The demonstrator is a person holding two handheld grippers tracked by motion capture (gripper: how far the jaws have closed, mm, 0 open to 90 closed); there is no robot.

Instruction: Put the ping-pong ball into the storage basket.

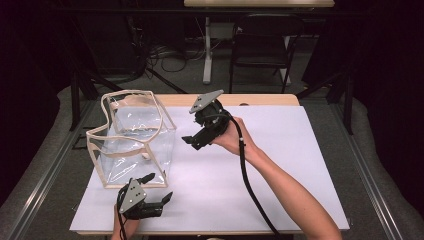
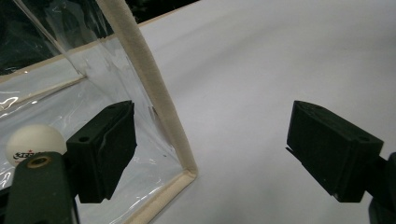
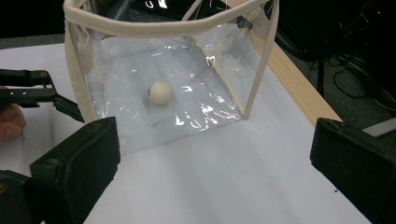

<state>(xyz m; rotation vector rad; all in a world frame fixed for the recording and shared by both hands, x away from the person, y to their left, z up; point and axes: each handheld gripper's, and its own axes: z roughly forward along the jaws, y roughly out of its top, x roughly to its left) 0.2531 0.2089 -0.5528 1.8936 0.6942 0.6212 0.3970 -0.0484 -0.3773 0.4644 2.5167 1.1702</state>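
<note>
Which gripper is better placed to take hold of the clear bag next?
Left, probably. The left gripper sits open right at the clear bag's near corner; the right gripper is open too but held farther off.

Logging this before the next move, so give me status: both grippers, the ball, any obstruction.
Left gripper open, at clear bag's near corner. Right gripper open, empty, raised beside the bag. Ball on bag floor. Bag's top open; nothing blocking.

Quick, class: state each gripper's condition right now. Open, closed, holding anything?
Left gripper: open, holding nothing, beside the clear bag's corner.
Right gripper: open, holding nothing, raised above the table.
</note>
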